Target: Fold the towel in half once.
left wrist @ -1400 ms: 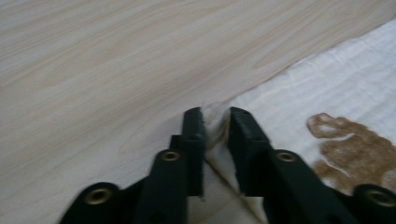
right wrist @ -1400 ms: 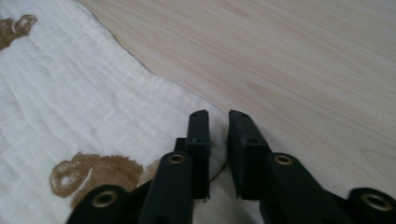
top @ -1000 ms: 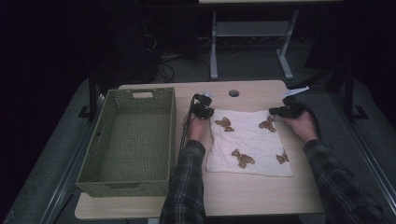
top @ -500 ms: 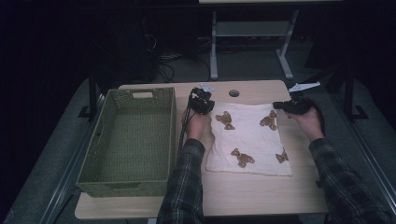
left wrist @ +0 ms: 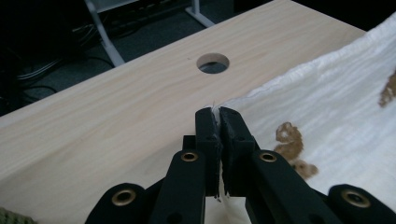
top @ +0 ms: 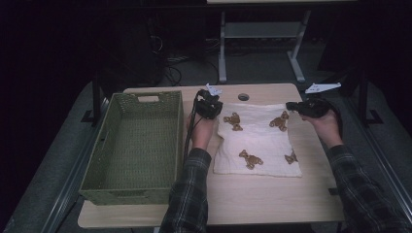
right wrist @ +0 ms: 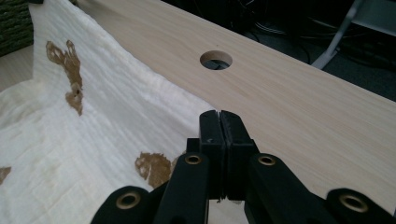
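Left gripper [left wrist: 218,112] pinching cloth [top: 260,141] corner; right gripper [right wrist: 219,114] likewise (far corners).

1 cloth [top: 260,141] w/ 4 bear prints, 1 basket [top: 131,145], 2 tongs, 1 table [top: 262,199] w/ 1 hole [top: 243,97].

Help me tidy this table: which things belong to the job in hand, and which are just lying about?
In the job:
- cloth, far corners pinched
- left claw, shut on the cloth
- right claw, shut on the cloth

Lying about:
- basket, nothing in it
- hole in the table
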A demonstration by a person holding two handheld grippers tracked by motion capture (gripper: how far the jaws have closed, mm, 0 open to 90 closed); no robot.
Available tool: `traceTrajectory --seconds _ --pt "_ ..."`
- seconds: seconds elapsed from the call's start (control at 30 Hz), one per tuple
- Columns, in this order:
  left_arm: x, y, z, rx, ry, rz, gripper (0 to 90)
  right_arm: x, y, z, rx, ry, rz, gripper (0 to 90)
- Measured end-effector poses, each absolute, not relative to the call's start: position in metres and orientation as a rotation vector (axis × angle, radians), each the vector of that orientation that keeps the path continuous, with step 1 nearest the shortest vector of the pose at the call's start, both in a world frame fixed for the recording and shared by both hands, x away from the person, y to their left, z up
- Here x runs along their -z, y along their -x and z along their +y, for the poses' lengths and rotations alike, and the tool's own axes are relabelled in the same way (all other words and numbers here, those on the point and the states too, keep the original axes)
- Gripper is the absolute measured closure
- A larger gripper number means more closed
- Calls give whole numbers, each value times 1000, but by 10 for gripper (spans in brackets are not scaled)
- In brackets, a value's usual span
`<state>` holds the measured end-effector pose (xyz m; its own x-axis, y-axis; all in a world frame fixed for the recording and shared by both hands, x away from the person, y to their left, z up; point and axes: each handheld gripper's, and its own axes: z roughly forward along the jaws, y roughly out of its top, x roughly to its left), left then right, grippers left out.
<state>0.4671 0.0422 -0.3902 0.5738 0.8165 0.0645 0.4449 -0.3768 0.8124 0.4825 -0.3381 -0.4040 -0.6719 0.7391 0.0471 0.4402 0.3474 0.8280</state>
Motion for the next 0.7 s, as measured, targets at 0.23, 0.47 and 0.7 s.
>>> traceTrajectory --seconds 0.23,0.47,0.7 --pt "389 -440 40 -610 -2005 962 864 408 -464 -344 -1241 -1036 2279 887" --pt "385 -411 37 -632 -2012 935 865 409 -435 -346 -1234 -994 2289 887" --pt "393 -390 41 -623 -2006 955 864 410 -408 -346 -1264 -971 2285 887"
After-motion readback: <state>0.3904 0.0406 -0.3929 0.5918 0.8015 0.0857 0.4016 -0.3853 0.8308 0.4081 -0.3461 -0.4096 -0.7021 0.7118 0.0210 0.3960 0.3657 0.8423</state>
